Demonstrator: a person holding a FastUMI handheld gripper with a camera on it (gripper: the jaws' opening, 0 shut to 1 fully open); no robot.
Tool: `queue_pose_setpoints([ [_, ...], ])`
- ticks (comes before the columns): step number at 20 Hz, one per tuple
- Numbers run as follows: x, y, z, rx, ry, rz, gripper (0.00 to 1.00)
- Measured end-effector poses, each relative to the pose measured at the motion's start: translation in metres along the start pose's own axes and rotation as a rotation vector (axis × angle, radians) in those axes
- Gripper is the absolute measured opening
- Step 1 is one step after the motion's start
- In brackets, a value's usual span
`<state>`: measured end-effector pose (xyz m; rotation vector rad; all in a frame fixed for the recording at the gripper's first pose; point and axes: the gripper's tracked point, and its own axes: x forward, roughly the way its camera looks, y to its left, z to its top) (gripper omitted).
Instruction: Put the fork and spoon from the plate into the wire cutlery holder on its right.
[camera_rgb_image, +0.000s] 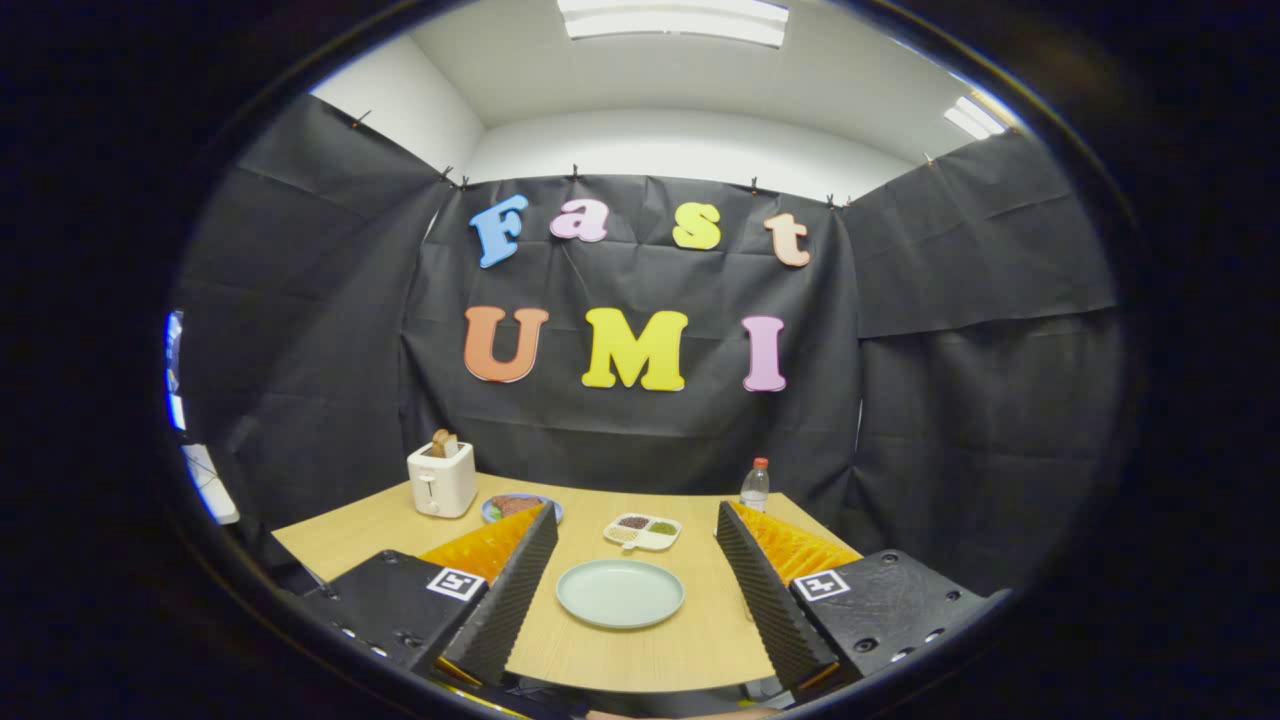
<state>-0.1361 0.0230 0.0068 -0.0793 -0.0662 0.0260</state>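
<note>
Plate (620, 593): lower centre of frame, on table (650, 650), between and just ahead of fingers, surface bare. Fork, spoon, wire holder: not discernible, so direction and long axis cannot be told. Gripper (633, 590): fingers spread wide, holding nothing. Beyond plate: divided dish (642, 531); toaster (442, 480) at left.

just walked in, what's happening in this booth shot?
A handheld gripper hovers open over a wooden table, holding nothing. A pale plate sits between its fingers; I can't make out any cutlery on it. Beyond: a divided snack dish, toaster, a food plate, a water bottle.
</note>
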Motion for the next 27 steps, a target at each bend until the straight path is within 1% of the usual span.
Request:
queue_pose_setpoints([
  [6, 0.003, 0.002, 0.001, 0.019, -0.01, -0.004, 0.96],
  [11, 0.009, 0.012, -0.004, 0.009, 0.006, 0.016, 0.96],
  [14, 0.013, 0.014, -0.005, 0.001, -0.008, 0.028, 0.96],
  [17, 0.018, 0.008, -0.006, 0.018, -0.013, 0.018, 0.96],
  [20, 0.024, 0.004, -0.007, 0.007, -0.027, 0.008, 0.96],
  [27, 0.037, 0.005, -0.011, -0.002, -0.032, 0.01, 0.96],
])
